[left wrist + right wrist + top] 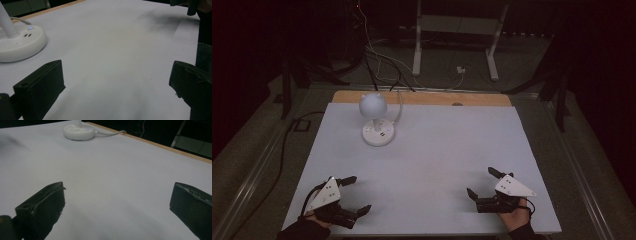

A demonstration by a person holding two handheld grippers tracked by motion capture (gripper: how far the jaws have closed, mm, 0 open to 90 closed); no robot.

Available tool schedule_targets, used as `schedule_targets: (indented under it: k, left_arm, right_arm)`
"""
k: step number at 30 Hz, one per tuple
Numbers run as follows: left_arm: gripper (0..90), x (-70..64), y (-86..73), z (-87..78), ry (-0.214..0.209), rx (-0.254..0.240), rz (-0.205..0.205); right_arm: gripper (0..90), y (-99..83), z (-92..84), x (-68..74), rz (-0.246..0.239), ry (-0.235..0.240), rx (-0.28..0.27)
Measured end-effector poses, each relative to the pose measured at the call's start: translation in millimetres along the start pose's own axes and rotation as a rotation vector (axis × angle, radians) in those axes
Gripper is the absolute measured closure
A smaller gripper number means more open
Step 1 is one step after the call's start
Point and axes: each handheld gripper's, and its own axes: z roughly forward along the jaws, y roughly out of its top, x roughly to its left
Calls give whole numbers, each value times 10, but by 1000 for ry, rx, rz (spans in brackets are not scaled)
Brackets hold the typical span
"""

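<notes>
A white desk lamp (375, 118) with a round head and a disc base stands at the back left of the white table (437, 160). Its base (18, 43) carries a small blue light and two sockets, and the base (78, 131) also appears far off with its cord running right. My left gripper (357, 194) rests near the front left edge, open, with nothing between its jaws. My right gripper (481, 183) sits near the front right edge, open as well, jaws wide apart over bare table. In the left gripper view the other hand's gripper (186, 5) shows at the top right.
A wooden strip (422, 98) borders the table's far edge. Beyond it, on the dark floor, lie cables (377, 65) and the white legs of a frame (454, 40). A black cable (282, 150) runs along the floor at the left.
</notes>
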Motion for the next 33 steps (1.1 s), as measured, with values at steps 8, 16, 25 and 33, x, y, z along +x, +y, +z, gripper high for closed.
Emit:
schedule_targets:
  k: [8, 16, 25, 33]
  left_arm:
    - [3, -18, 1, 22, -20, 15, 13]
    - [3, -16, 2, 19, -27, 13, 11]
    - [3, -26, 1, 27, -30, 17, 16]
    - [3, -45, 6, 45, -34, 39, 38]
  right_arm:
    - [0, 6, 30, 14, 5, 34, 3]
    - [0, 3, 33, 12, 4, 37, 12]
    - [0, 8, 15, 2, 16, 36, -7]
    - [0, 5, 22, -1, 14, 30, 2]
